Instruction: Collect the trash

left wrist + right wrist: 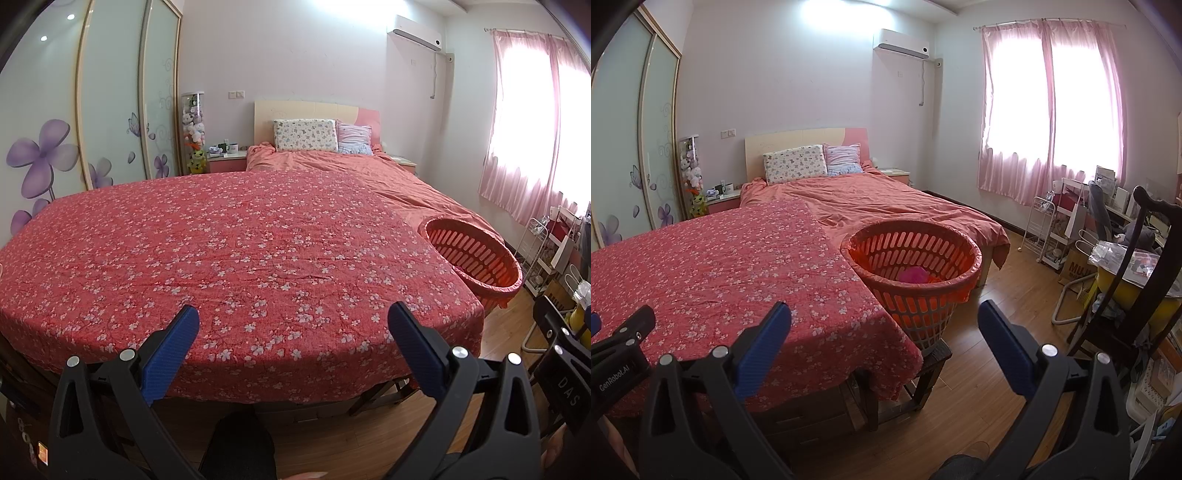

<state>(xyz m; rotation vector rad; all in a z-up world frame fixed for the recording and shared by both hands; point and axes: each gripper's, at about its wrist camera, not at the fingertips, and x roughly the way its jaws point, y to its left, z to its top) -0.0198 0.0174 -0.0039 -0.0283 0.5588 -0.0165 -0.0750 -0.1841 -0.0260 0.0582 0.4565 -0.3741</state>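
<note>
An orange slotted basket (916, 273) with an orange liner stands on a dark wooden stool (934, 373) at the right edge of a table covered by a red floral cloth (731, 266). Something pink (916, 275) lies at the basket's bottom. In the left wrist view the basket (476, 258) shows at the right, beyond the cloth (240, 258). My left gripper (293, 325) hangs open over the cloth's near edge, holding nothing. My right gripper (884, 325) is open too, near the cloth's corner and below the basket. No loose trash shows on the cloth.
A bed (886, 199) with an orange cover and pillows lies behind the table. A dark chair (1126, 295) with a yellow tub, a white rack (1039, 229) and clutter fill the right side. Wooden floor (990, 369) lies between. Wardrobe doors (110, 110) stand left.
</note>
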